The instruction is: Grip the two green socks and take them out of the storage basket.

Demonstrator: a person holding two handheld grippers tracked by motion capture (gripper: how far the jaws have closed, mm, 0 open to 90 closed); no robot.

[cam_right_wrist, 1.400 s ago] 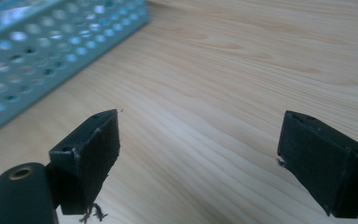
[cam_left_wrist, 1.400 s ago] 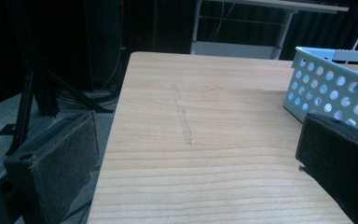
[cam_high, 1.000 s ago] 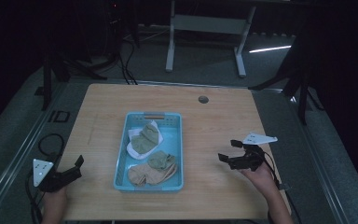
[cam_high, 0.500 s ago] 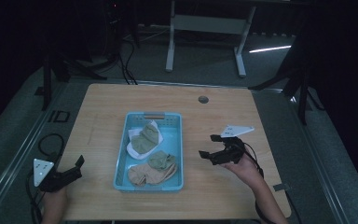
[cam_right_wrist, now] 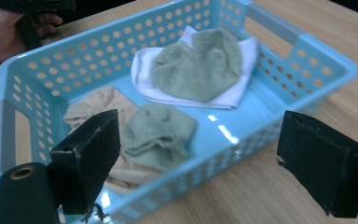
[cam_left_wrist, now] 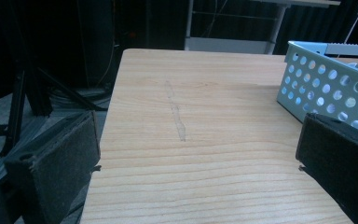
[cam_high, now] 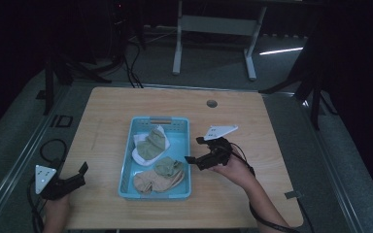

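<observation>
Your right gripper [cam_high: 197, 152], jaws apart and empty, hangs at the basket's [cam_high: 182, 127] three o'clock rim; every sock [cam_right_wrist: 161, 133] is inside, nothing grasped yet.

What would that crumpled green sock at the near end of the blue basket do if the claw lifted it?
The crumpled green fabric sock would probably droop limply, since it already lies folded. It looks light. Resting on the tan socks, it might drag one along inside the blue perforated plastic basket.
</observation>
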